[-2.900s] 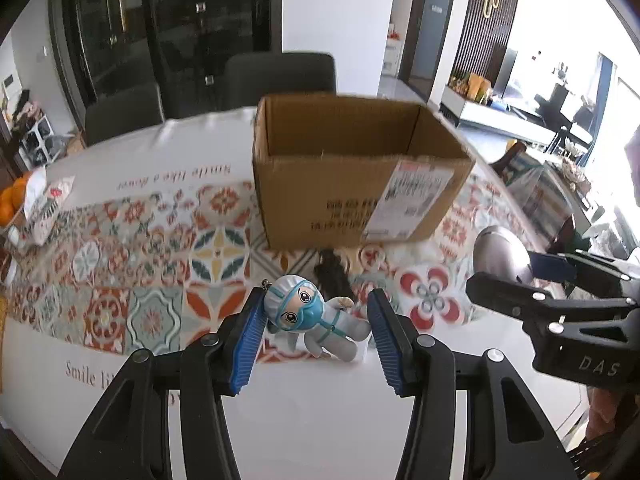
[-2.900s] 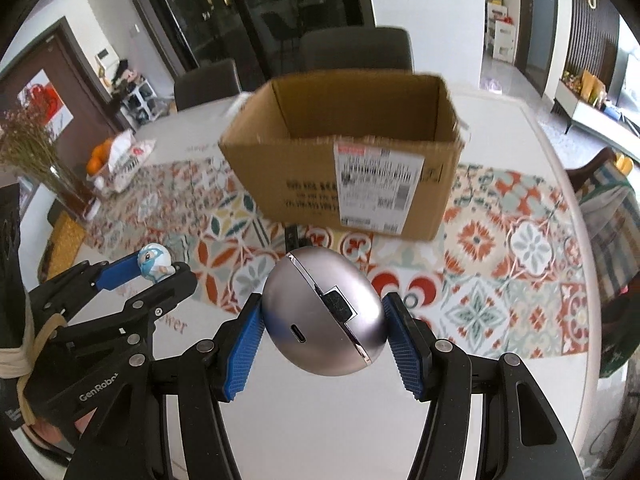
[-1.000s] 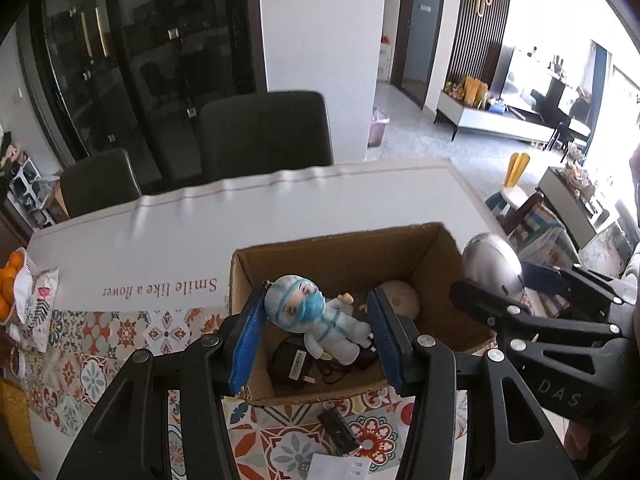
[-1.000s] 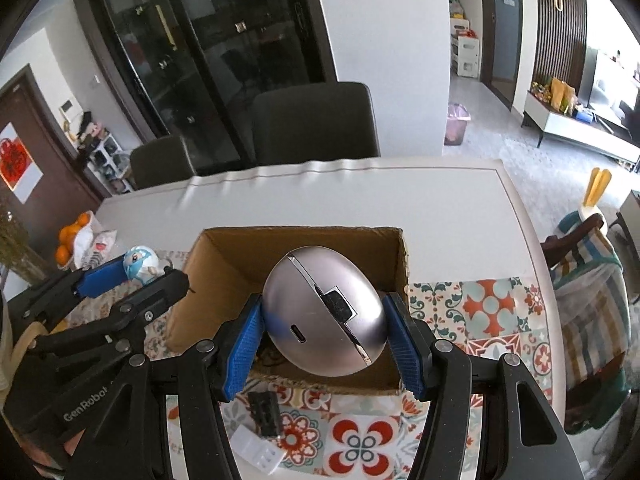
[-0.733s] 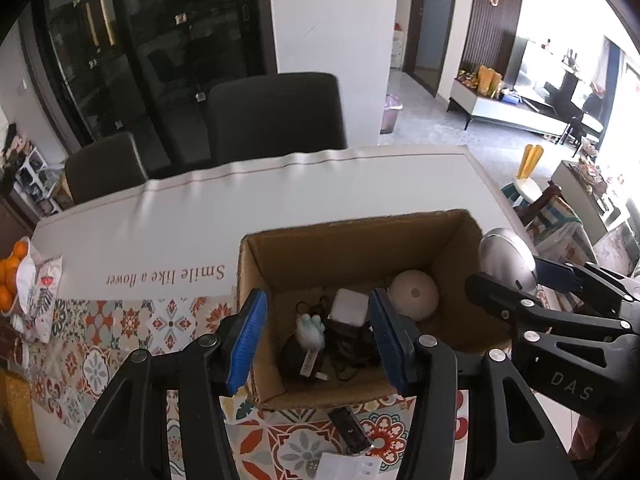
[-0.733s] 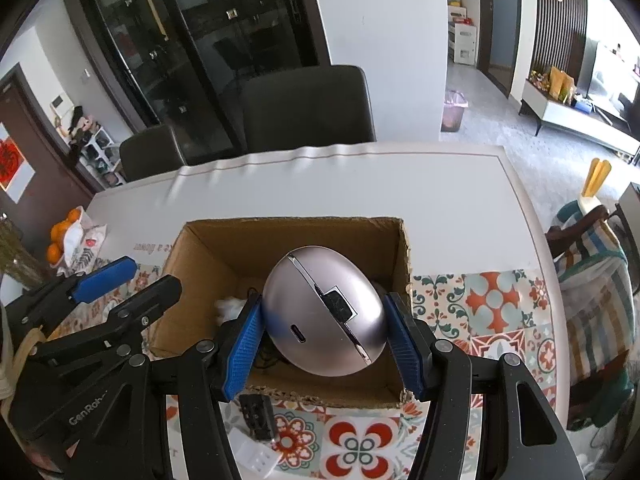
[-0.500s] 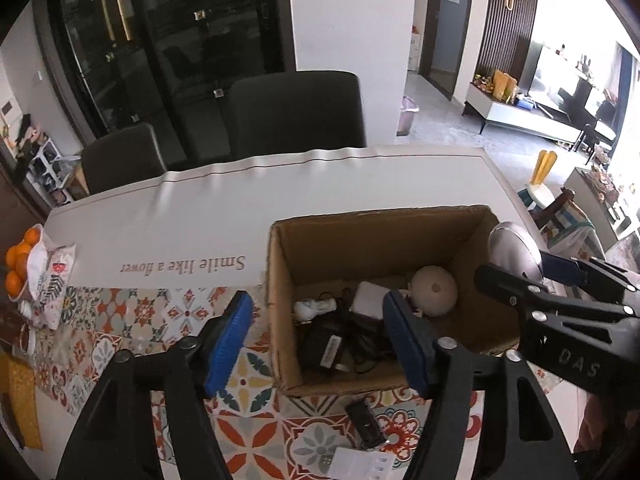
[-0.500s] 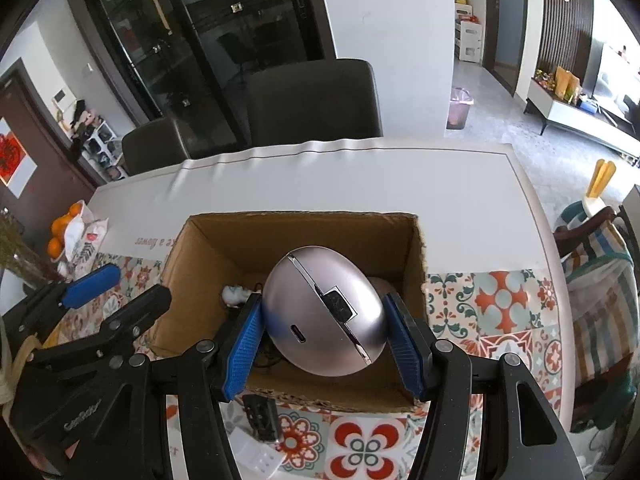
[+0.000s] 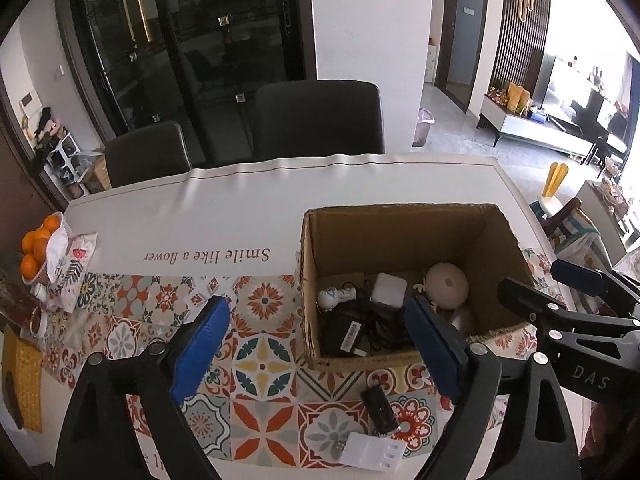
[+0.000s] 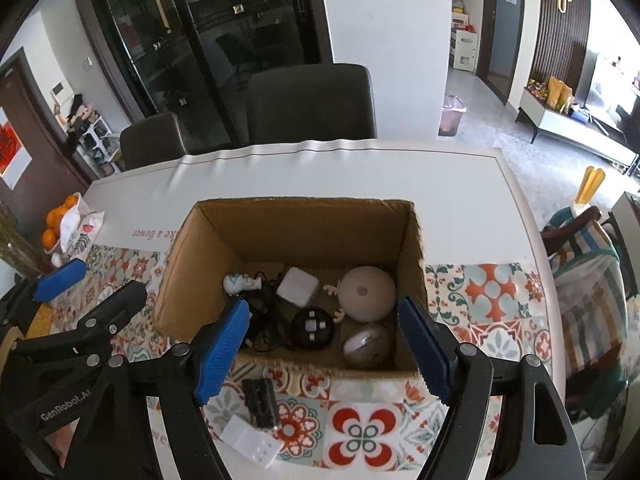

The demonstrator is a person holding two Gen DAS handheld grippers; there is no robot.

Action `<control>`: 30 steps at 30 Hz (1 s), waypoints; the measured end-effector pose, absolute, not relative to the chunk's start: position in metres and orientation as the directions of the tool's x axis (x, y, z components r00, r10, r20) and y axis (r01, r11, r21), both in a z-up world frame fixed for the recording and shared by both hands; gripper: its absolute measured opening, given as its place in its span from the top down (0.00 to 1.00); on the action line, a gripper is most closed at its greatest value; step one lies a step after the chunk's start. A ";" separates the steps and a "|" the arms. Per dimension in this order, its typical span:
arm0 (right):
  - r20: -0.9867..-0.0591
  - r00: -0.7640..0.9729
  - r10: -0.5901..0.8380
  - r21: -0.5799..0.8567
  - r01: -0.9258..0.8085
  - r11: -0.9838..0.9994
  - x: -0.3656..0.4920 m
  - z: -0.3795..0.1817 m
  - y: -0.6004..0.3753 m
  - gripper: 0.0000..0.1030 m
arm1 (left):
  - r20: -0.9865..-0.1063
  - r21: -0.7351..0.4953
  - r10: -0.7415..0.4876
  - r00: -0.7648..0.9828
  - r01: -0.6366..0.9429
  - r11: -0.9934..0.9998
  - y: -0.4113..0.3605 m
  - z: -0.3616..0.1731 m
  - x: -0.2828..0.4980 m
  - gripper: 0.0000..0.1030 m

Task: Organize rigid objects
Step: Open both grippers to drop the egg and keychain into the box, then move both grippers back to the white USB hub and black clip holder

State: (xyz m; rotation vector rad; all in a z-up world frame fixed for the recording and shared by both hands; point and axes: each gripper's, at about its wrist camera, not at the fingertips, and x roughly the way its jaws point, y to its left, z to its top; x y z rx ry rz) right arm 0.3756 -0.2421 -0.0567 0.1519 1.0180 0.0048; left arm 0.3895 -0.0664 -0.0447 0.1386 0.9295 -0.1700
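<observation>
Both hand-held grippers — left [image 9: 316,344], right [image 10: 328,348] — are seen opening, nothing gripped; the silver mouse [image 10: 367,346] lies in the cardboard box [image 10: 412,240].

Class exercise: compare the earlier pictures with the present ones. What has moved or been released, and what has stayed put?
Both loads were let go into the cardboard box: the little figure now lies at its left, the silver mouse at its near right. The left claw and right claw stand empty, jaws opening. The black clip and white block on the tablecloth stayed put.
</observation>
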 end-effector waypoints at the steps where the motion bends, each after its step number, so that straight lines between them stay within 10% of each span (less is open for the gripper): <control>1: -0.847 0.527 0.071 0.127 0.071 0.989 0.372 -0.056 -0.243 0.25 | -0.803 0.043 -0.090 0.589 0.207 0.977 -0.066 -0.044 0.386 0.08; 30: -0.875 0.474 0.100 0.172 0.111 0.979 0.267 -0.086 -0.256 0.25 | -0.850 0.046 -0.101 0.517 0.264 0.963 -0.071 -0.084 0.293 0.02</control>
